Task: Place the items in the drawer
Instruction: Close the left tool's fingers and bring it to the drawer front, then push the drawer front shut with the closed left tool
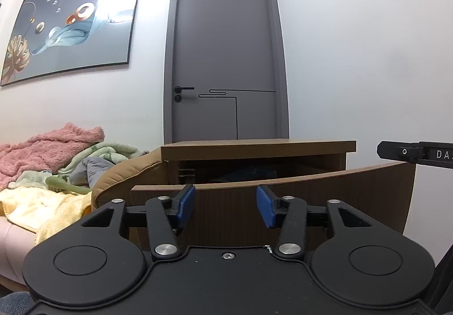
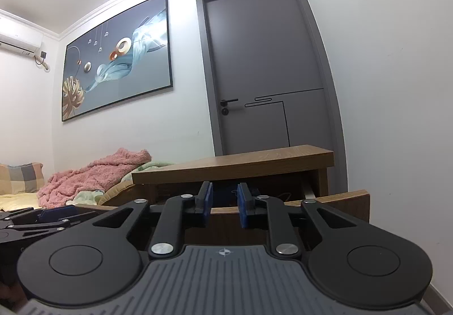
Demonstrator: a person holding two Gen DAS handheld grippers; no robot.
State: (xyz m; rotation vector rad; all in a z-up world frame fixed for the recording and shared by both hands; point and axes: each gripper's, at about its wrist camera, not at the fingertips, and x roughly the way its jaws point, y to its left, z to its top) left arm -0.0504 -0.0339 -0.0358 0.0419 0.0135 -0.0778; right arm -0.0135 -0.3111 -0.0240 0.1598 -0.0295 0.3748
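Note:
A brown wooden nightstand [image 1: 254, 146] [image 2: 240, 165] stands ahead with its drawer pulled out. The drawer front [image 1: 339, 196] [image 2: 339, 201] runs across both views. Something dark blue [image 1: 249, 173] [image 2: 223, 193] lies in the shadow inside the drawer. My left gripper [image 1: 226, 203] is level just before the drawer front's top edge, jaws apart, nothing between the blue pads [image 1: 187, 201]. My right gripper [image 2: 224, 203] is at the same edge, further right, with a narrow gap and no thing pinched. Each gripper shows at the edge of the other's view: the right gripper [image 1: 419, 153], the left gripper [image 2: 42, 218].
A bed at the left carries a pink fluffy blanket [image 1: 48, 150] [image 2: 96, 176], a yellow towel [image 1: 42, 210], green and grey cloths [image 1: 93, 162] and a brown cushion [image 1: 127, 173]. A grey door [image 1: 226, 60] is behind the nightstand, and a white wall [image 1: 368, 74] lies close on the right.

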